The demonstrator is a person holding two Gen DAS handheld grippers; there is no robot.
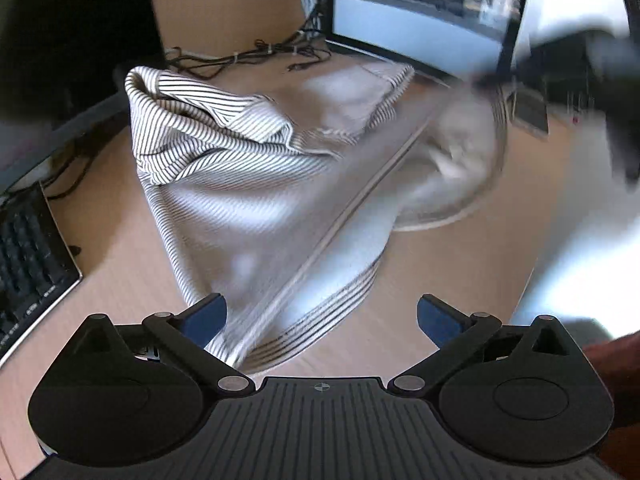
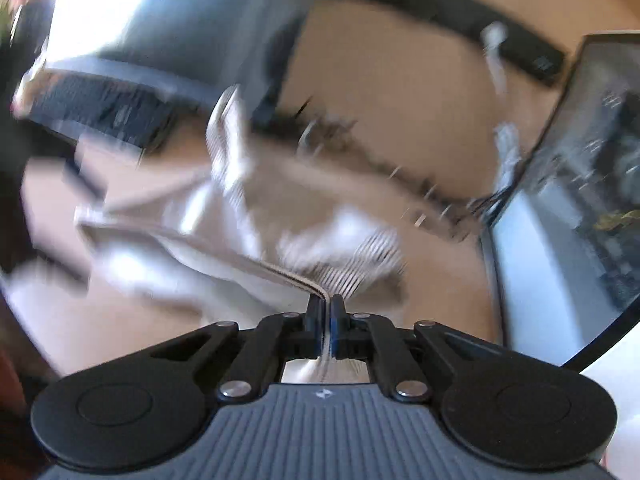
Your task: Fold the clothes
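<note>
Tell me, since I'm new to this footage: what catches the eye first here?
The striped shirt, rumpled in a heap mid-desk, fills the left wrist view. The right tool is shut on the shirt's edge, while the left tool gapes open just over its near hem, gripping nothing. A monitor stands behind the shirt and a keyboard lies at the left edge.

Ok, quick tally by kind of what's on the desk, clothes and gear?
Striped garment: 1
Monitors: 2
Keyboard: 1
Cable bundle: 1
Total: 5
</note>
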